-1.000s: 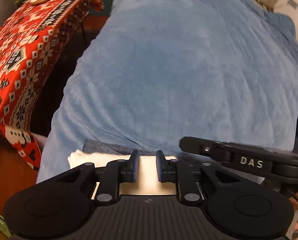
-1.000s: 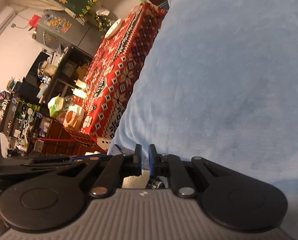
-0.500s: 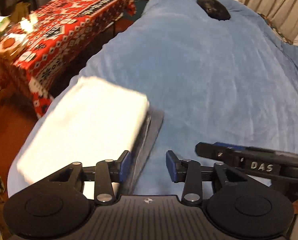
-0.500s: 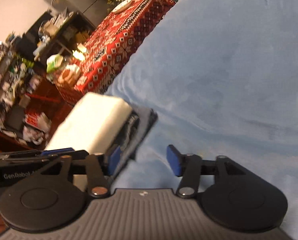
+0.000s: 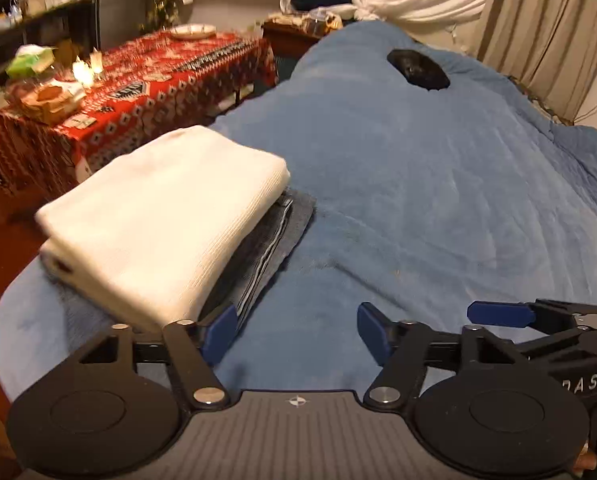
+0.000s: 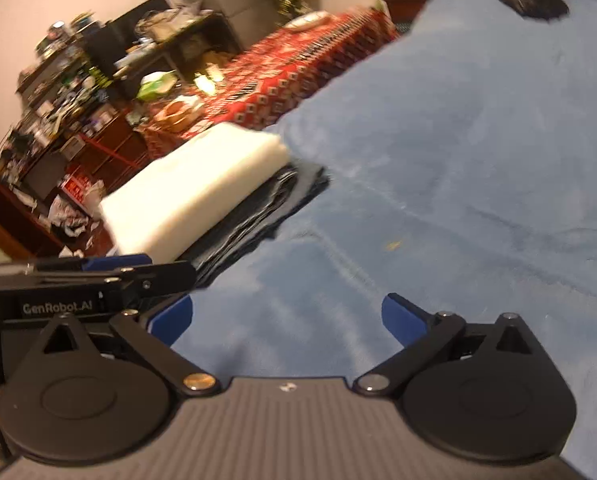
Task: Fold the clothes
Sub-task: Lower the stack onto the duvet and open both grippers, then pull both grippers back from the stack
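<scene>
A folded white garment (image 5: 166, 224) (image 6: 202, 188) lies on top of a folded dark grey-blue garment (image 5: 274, 240) (image 6: 266, 208), stacked at the near left corner of the blue blanket (image 5: 418, 184) (image 6: 478, 160). My left gripper (image 5: 296, 330) hovers just right of the stack, its jaws opening with only blanket between them. My right gripper (image 6: 286, 318) is beside it, also opening wide and empty. The right gripper's finger (image 5: 502, 314) shows at the lower right of the left wrist view, and the left gripper's finger (image 6: 114, 264) at the left of the right wrist view.
A table with a red patterned cloth (image 5: 138, 92) (image 6: 298, 64) stands left of the bed, carrying a plate and small items. A black object (image 5: 418, 69) (image 6: 532, 0) lies far up the blanket. Cluttered shelves (image 6: 78, 80) line the left wall; curtains (image 5: 538, 28) hang at right.
Both grippers went from shut on the stack's edge to open, let the clothes go, and drew back to the right. The stack now lies in full view on the blanket.
</scene>
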A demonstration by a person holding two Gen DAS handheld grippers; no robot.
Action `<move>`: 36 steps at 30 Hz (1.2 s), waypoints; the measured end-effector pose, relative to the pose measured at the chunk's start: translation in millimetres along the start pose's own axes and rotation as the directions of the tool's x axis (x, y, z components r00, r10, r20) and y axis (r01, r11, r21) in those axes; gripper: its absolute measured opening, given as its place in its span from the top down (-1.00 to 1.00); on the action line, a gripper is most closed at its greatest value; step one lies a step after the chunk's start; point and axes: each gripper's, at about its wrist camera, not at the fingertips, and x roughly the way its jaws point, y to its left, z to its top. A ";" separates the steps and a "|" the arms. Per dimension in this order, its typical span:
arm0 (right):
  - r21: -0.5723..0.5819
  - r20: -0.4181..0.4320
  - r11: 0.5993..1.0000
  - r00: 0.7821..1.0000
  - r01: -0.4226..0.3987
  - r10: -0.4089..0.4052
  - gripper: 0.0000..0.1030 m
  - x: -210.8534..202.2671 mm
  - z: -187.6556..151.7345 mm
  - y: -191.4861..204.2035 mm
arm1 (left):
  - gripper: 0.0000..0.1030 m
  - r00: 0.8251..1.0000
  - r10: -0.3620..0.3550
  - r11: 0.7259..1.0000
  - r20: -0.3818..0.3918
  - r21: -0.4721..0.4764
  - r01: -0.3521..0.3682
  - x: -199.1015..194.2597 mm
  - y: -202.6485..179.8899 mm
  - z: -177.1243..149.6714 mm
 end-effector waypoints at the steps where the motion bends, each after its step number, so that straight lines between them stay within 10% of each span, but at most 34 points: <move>1: -0.008 0.004 1.000 1.000 0.017 -0.017 -0.98 -4.7 -7.2 6.9 | -0.37 1.000 0.004 1.000 -0.006 -0.003 -0.004 -4.9 1.6 -8.0; 12: -0.069 0.043 0.983 0.985 0.172 -0.169 -0.99 -59.0 -60.5 68.5 | -0.48 0.999 0.035 0.999 -0.015 -0.012 -0.036 -72.9 14.4 -62.6; 23: -0.055 0.088 0.990 0.988 0.133 -0.128 -0.99 -126.9 -59.0 103.7 | -0.73 0.984 0.122 0.992 0.133 -0.047 -0.117 -152.9 23.1 -77.3; 30: -0.152 0.149 0.959 0.965 0.239 -0.217 -0.99 -154.4 -70.7 157.0 | -0.71 0.972 0.161 0.983 0.173 0.056 -0.173 -181.3 21.5 -81.9; 36: -0.159 0.117 0.934 0.946 0.319 -0.303 -0.99 -162.8 -75.0 183.3 | -0.73 0.957 0.215 0.977 0.195 -0.042 -0.211 -202.5 30.5 -94.7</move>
